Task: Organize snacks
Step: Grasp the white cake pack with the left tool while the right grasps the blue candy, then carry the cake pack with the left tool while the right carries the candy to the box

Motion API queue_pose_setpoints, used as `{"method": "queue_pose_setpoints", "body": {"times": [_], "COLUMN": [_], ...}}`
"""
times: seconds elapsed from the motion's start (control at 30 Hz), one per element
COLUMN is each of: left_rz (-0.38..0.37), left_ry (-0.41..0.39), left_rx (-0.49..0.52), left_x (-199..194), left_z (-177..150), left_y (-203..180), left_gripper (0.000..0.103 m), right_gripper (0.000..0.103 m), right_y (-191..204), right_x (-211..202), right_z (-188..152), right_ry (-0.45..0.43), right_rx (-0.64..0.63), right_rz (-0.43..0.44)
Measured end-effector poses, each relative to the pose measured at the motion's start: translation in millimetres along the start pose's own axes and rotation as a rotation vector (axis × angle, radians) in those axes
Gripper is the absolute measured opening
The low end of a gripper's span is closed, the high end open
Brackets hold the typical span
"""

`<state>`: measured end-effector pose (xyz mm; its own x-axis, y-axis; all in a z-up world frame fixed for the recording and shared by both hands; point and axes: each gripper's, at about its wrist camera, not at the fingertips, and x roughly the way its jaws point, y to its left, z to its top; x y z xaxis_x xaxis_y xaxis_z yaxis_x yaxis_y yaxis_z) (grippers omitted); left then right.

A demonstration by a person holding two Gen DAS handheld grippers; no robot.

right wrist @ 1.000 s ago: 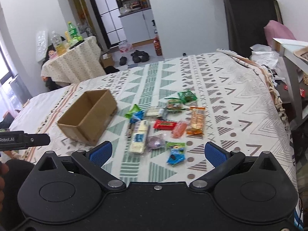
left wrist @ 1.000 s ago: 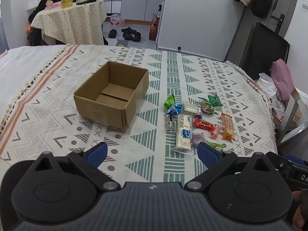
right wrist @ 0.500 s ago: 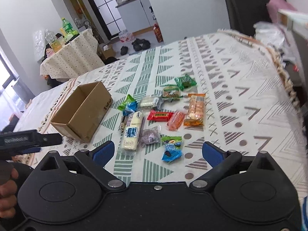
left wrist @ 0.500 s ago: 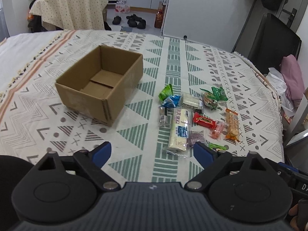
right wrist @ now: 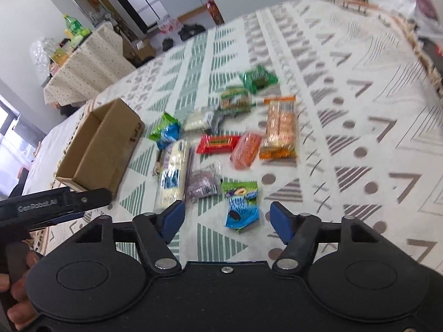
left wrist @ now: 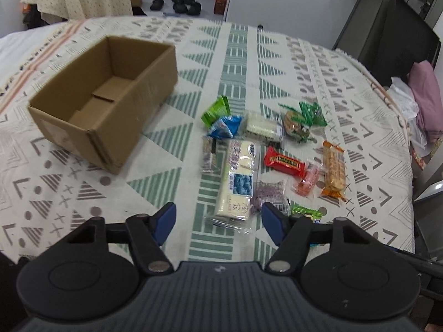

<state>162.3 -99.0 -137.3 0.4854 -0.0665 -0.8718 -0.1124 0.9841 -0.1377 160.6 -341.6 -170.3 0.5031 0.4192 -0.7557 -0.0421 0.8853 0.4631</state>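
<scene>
Snacks in crinkly wrappers (left wrist: 265, 152) lie clustered near my edge of the patterned bedspread (left wrist: 346, 88), beside the empty brown cardboard box (left wrist: 102, 96). My left gripper (left wrist: 218, 220) and right gripper (right wrist: 225, 218) both hover spread and empty. Overlapping slippery packets could slip, or two could lift together.

In the left wrist view the left tongs (left wrist: 218, 220) cover most of a green-and-blue packet (left wrist: 306, 212); print on the long white pack (left wrist: 237, 179) is too blurred to read, and the right wrist view smears the bed's far edge (right wrist: 415, 44)
</scene>
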Motion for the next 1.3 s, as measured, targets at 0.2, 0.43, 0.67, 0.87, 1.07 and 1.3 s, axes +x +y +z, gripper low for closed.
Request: {"method": "queue_pose_setpoints", "body": {"times": [0.2,0.43,0.67,0.87,1.07,1.3], "left_rz": [-0.013,0.013,0.039,0.037,0.015,-0.039], "left_ry": [0.082,0.132,0.215,0.261,0.246,0.208], "left_rx": [-0.015,-0.012,0.003,0.065,0.059,0.039], "left_x": [40,76,103,124,120,103], "left_z": [8,17,18,18,19,11], "left_y": [-10,-18,-18,-20,-18,-16], "left_gripper": [0.057,0.056,0.056,0.054,0.036,0.034], "right_gripper": [0.062,0.049,0.047,0.037,0.032,0.032], "right_y": [-3,-4,0,7,6,9], "right_x": [27,57,77,87,81,71], "right_z": [5,11,13,12,13,14], "right_ry": [0.066,0.105,0.125,0.149,0.100,0.046], "right_rx": [0.012,0.014,-0.013,-0.055,-0.025,-0.014], "right_rz": [-0.037,-0.073,-0.132,-0.166,-0.172,-0.145]}}
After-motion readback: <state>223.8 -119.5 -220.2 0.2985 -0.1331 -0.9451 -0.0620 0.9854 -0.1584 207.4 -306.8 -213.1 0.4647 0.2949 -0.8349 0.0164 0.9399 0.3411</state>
